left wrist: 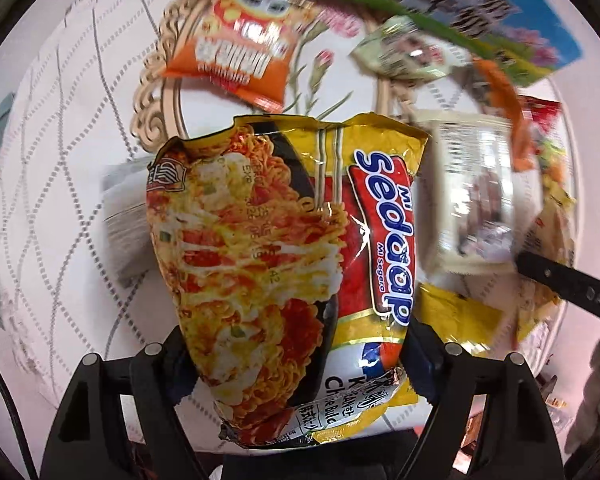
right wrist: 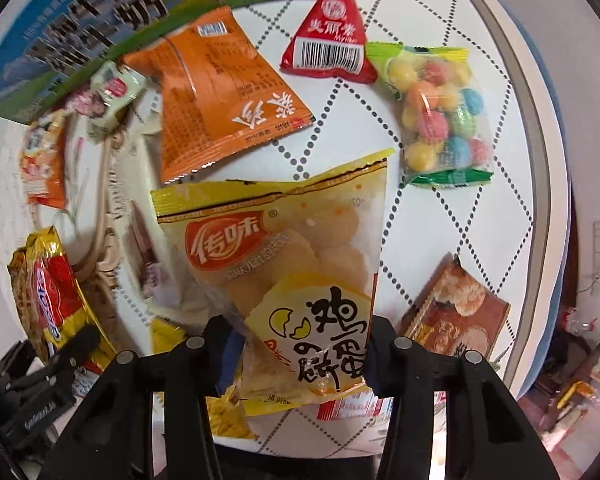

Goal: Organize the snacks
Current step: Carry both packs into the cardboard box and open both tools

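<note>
My left gripper [left wrist: 296, 360] is shut on a yellow and red Mi Sedaap noodle packet [left wrist: 284, 240], holding its lower end above the table. The same packet [right wrist: 48, 292] shows at the left edge of the right wrist view, beside the left gripper's black body [right wrist: 40, 380]. My right gripper [right wrist: 300, 348] is shut on a pale yellow egg cracker packet [right wrist: 292, 248], its fingers [right wrist: 220, 344] pressing both sides. The right gripper's black finger [left wrist: 560, 280] shows at the right of the left wrist view.
An ornate beige tray [left wrist: 156, 92] holds an orange snack packet [left wrist: 228, 52]. A blue-green milk box [right wrist: 80, 20] stands at the back. On the white cloth lie an orange packet [right wrist: 220, 104], a red triangular packet [right wrist: 328, 36], a bag of coloured candy balls [right wrist: 440, 112] and a brown packet [right wrist: 456, 312]. The round table's edge [right wrist: 540, 160] curves at the right.
</note>
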The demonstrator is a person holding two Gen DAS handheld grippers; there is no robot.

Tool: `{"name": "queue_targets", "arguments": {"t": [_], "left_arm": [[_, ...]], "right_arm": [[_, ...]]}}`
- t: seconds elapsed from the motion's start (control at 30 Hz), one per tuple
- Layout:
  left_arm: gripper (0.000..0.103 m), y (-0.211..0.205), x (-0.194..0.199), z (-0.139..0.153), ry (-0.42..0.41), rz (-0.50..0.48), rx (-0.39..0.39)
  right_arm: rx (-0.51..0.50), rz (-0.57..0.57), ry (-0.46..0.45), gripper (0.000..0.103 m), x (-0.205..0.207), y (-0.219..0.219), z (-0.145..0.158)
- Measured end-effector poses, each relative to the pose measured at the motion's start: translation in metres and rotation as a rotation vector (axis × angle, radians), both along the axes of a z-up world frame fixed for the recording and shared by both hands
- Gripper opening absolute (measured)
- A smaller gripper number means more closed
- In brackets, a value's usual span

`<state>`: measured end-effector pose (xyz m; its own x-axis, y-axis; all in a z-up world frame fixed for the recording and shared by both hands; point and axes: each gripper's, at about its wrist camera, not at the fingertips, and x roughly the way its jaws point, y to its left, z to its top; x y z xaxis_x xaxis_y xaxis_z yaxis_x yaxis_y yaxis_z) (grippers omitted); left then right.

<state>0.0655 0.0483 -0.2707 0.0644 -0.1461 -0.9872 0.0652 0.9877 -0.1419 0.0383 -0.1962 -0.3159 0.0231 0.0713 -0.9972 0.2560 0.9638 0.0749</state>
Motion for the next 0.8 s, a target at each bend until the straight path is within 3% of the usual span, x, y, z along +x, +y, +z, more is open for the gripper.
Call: {"name": "queue_targets", "arguments": {"t": [0.07,0.27,0.43,0.6,0.8], "left_arm": [[0.082,-0.002,-0.008,0.016,-0.022,-0.013,0.004],[0.082,-0.008,-0.011,0.083,-0.096,-0.027,-0.039],[0.082,-0.029,0.039,0.151,-0.184,-0.064,-0.103],[0.082,-0.048,0.123,0.188,-0.250,-0.072,-0.091],[0.082,-0.061,0.235,0.175,-0.185,-0.071,-0.028]], "right_arm": [[0.043,-0.011,-0.018,0.051,-0.003,-0.011,0.011],[0.178,0.016,-0.127,0.051,0.011,-0.032,0.089],[0.279,0.056,-0.248,0.051,0.047,-0.044,0.164],[0.312,0.086,-0.334,0.051,0.133,-0.013,0.178],[0.265,0.100,-0.318,0.050,0.240,-0.005,0.164]]}}
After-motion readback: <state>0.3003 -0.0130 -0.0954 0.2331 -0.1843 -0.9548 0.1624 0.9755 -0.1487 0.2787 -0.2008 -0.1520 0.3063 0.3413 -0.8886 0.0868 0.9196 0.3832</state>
